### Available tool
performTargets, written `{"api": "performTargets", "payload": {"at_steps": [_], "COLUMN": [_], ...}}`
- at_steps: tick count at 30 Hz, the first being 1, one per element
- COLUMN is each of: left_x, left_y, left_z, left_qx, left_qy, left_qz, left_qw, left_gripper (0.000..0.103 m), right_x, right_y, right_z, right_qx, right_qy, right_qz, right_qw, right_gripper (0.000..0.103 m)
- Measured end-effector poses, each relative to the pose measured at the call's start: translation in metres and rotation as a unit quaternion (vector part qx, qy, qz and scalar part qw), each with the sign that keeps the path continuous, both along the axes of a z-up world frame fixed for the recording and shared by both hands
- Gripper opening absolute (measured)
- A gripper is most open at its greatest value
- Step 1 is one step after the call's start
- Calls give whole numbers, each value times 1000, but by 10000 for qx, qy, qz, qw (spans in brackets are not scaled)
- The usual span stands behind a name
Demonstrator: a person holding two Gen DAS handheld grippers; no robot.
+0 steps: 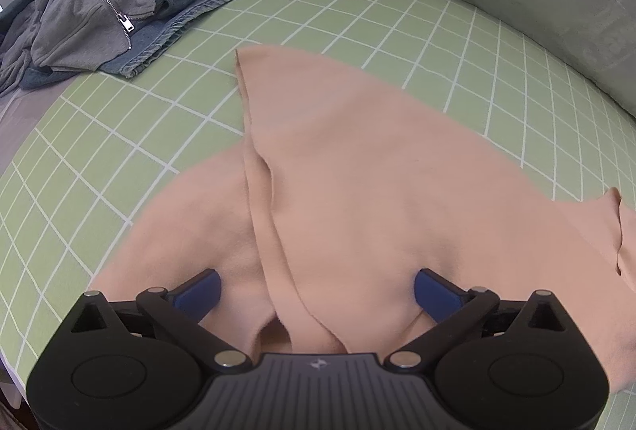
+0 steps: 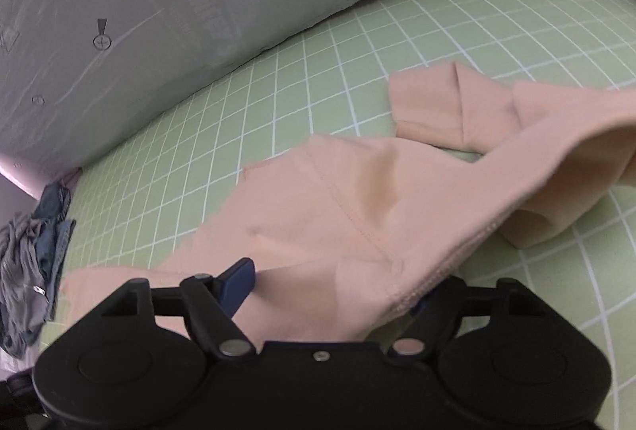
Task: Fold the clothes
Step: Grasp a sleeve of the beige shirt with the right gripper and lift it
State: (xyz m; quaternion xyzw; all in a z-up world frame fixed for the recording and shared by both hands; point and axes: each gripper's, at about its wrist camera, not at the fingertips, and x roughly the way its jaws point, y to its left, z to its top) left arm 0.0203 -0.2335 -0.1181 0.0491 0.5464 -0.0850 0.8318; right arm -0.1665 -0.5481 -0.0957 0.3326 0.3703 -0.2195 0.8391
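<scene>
Right wrist view: right gripper, 1 blue pad hidden at 4 o'clock under peach garment hem. Garment cut off at 3 o'clock edge. Clothes pile at 9 o'clock blurred, partly cropped.

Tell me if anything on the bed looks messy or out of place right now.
The peach garment lies unevenly on the green checked sheet, one flap doubled over its middle and a sleeve sticking out crooked. In the far corner, a grey zip hoodie sits crumpled on denim, unfolded.

peach garment across green grid mat, between right claw fingers
</scene>
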Motion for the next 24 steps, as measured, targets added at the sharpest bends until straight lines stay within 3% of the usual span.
{"api": "performTargets", "payload": {"at_steps": [1,3,4,9,14,17,22,24], "left_x": [1,2,3,1,-6,-3,5,7], "left_y": [0,-1,-1,-4,-14,-15,-3,2], "left_z": [1,2,3,11,24,25,23,22], "left_qx": [7,-32,-131,-691,-787,-652,-752,-792], "left_qy": [14,57,93,183,-73,-195,-138,-133], "left_qz": [-1,9,-19,-230,-540,-553,-320,-207], "left_qw": [10000,10000,9999,9972,9954,9961,9966,9966], "left_gripper": [103,102,102,102,102,102,102,102], "right_x": [-1,-2,-5,-17,-35,-50,-70,-76], "right_y": [1,1,-1,-7,-26,-41,-73,-87], "right_z": [0,0,0,0,3,7,21,34], "right_qx": [-132,-291,-317,-677,-1027,-1271,-2176,-2673], "right_qy": [67,172,177,306,536,686,1164,1364], "right_qz": [71,141,126,3,-380,-646,-905,-952], "right_qw": [9999,9993,9993,9972,9925,9874,9648,9492], "right_gripper": [52,20,13,11,10,10,10,9]}}
